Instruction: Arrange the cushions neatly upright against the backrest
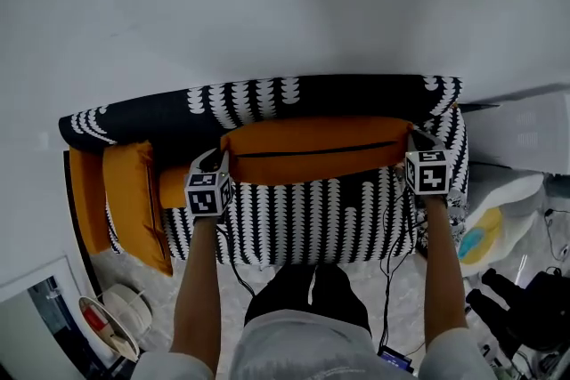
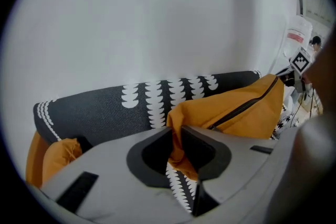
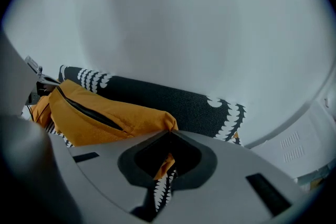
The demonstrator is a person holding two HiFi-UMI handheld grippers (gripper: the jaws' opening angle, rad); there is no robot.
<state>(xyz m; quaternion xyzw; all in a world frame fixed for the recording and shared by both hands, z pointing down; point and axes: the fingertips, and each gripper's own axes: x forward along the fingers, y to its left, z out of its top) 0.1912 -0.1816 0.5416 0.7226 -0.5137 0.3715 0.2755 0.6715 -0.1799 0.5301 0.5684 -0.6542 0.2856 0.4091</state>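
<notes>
Pale grey top (image 1: 312, 360); grey left gripper (image 1: 216, 157) and right gripper (image 1: 415, 138) carry black-and-white marker cubes (image 1: 207, 191).

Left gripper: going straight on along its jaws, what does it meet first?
The left gripper is clamped on a corner of the orange cushion. Straight beyond that, it would probably meet the patterned backrest, though depth is unclear.

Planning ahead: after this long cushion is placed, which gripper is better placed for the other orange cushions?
Likely left. The left gripper, gripping a corner of the long cushion, is beside the other orange cushions; the right gripper holds the far corner.
</notes>
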